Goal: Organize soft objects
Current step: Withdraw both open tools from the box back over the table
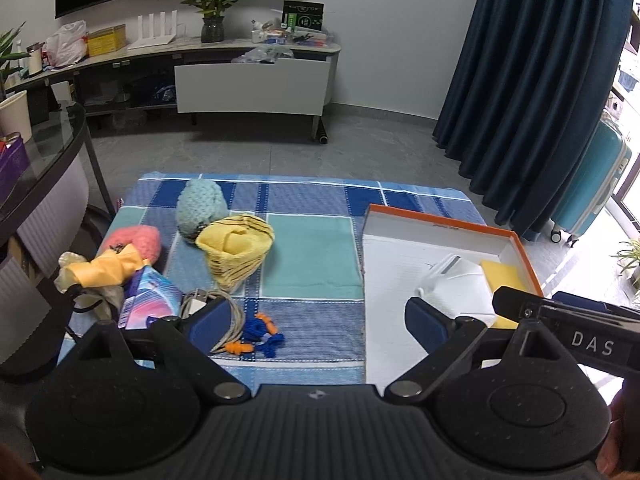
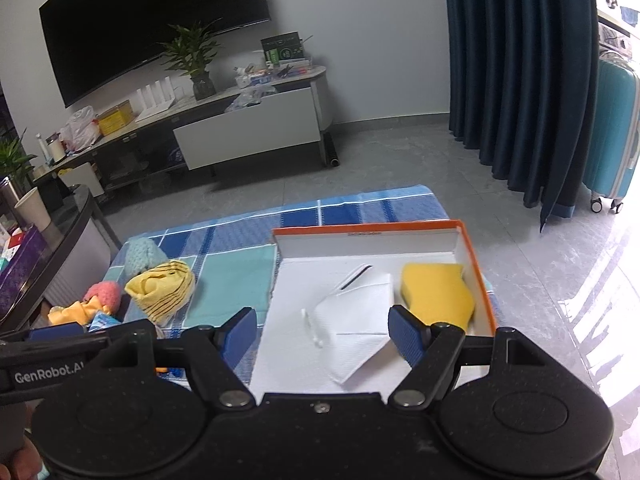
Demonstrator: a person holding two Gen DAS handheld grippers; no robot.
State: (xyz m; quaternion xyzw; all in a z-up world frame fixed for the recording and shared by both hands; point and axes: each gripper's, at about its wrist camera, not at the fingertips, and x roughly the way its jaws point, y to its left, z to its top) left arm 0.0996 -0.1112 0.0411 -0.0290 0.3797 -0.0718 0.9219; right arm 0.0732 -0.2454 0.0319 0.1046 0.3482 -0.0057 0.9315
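Sorting is partway: the white folded face mask [image 2: 352, 320] and yellow sponge block [image 2: 436, 294] lie in my orange-rimmed white box [image 2: 474, 268]. Both the left gripper [image 1: 316, 326] and right gripper [image 2: 323, 334] are spread, empty. Next I'd take the yellow striped cloth [image 1: 236, 248], left of the box.

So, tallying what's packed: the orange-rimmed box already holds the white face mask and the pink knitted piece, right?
Not quite. Beside the white face mask, the orange-rimmed box holds a yellow sponge; the right wrist view shows it. The pink knitted piece lies on the cloth.
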